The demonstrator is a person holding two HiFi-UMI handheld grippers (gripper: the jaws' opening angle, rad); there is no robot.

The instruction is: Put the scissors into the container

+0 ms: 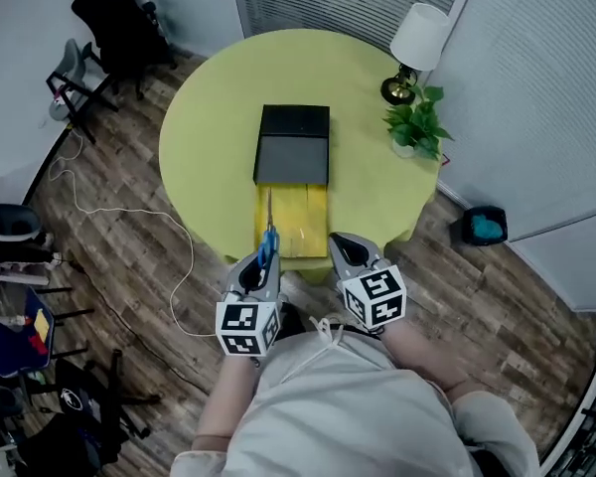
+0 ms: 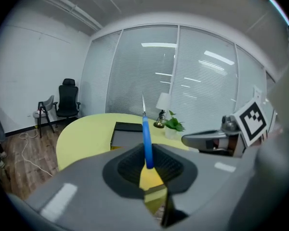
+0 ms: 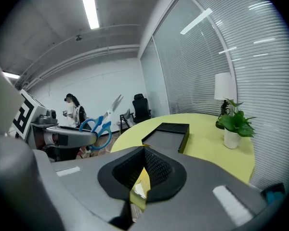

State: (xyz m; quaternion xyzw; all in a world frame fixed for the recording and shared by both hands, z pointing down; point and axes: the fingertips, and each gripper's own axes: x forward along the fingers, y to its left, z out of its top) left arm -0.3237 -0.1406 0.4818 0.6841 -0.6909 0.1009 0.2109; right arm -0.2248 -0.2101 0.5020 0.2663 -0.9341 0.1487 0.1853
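Pinching scissors (image 1: 267, 241) in left gripper (image 1: 262, 262), right gripper (image 1: 346, 250) closed, empty; could pivot loose, missing container (image 1: 293, 145) at 12 o'clock.

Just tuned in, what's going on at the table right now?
A person stands at the near edge of the yellow table with a gripper in each hand. The left gripper is shut on the blue-handled scissors, held in the air with the blades pointing toward the container, whose yellow inside shows. The right gripper is shut on nothing. The scissors are not yet in.
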